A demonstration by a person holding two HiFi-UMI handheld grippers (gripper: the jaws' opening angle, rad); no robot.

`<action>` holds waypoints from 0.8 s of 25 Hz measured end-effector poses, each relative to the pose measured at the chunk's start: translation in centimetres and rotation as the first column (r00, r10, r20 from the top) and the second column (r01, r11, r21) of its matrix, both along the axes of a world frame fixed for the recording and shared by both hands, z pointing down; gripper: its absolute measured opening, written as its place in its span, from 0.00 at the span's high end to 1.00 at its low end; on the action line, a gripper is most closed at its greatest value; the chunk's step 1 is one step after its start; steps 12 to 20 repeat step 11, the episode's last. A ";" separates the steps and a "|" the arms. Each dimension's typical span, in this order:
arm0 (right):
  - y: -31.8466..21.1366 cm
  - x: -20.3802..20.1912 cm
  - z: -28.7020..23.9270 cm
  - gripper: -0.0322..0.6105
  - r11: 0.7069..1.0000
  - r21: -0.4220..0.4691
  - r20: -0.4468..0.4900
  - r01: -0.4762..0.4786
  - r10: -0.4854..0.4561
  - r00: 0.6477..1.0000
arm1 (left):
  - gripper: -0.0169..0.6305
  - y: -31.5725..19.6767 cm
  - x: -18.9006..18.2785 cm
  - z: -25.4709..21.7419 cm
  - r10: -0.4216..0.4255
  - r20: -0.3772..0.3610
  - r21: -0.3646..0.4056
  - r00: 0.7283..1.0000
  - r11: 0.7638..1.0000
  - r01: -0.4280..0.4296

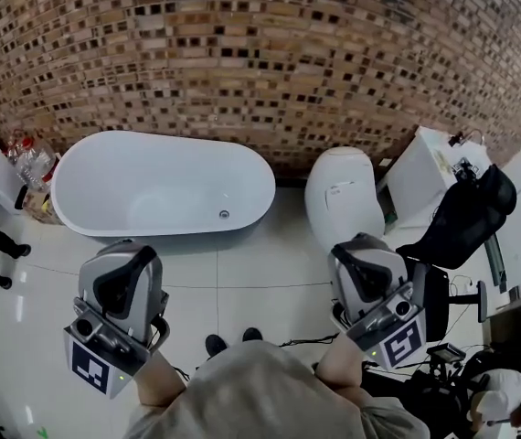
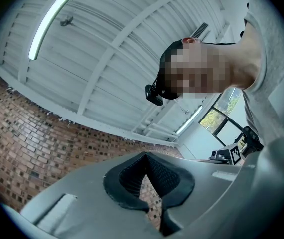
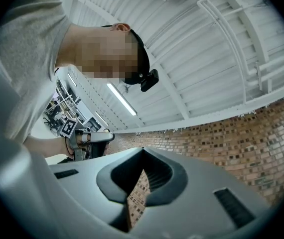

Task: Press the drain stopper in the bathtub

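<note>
A brick wall (image 1: 260, 44) is seen behind one white bathtub (image 1: 262, 179); one drain stopper (image 1: 224, 214) is set in its bottom, toward the right end. Two grippers are held well apart from it, left gripper (image 2: 145, 158) and right gripper (image 3: 143, 152), each with jaws pressed together on nothing
</note>
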State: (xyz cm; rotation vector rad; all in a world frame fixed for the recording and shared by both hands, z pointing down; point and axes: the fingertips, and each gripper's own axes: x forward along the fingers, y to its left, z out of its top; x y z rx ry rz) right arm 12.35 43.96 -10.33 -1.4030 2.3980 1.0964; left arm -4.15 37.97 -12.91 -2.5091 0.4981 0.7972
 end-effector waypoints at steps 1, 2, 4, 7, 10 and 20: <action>0.0 0.1 0.0 0.93 1.000 -0.001 0.000 0.000 0.000 1.000 | 0.98 0.0 0.1 0.0 0.000 0.001 0.000 1.000 1.000 0.000; -0.1 0.1 0.0 0.93 1.000 -0.002 0.000 0.000 0.000 1.000 | 0.98 0.0 0.1 -0.1 -0.001 0.001 0.000 1.000 1.000 0.001; -0.2 0.2 0.0 0.93 1.000 -0.005 0.001 0.004 -0.004 1.000 | 0.98 -0.1 0.2 0.0 -0.004 0.002 -0.002 1.000 1.000 0.004; -0.4 0.4 0.2 0.93 1.000 -0.005 0.003 0.008 -0.008 1.000 | 0.98 -0.3 0.4 0.2 -0.011 0.009 -0.004 1.000 1.000 0.011; -0.5 0.7 0.4 0.93 1.000 -0.005 0.005 0.009 -0.009 1.000 | 0.98 -0.3 0.8 0.3 -0.014 0.015 -0.001 1.000 1.000 0.014; -0.5 0.9 0.4 0.93 1.000 -0.004 0.005 0.009 -0.009 1.000 | 0.98 -0.3 1.0 0.3 -0.014 0.016 0.000 1.000 1.000 0.014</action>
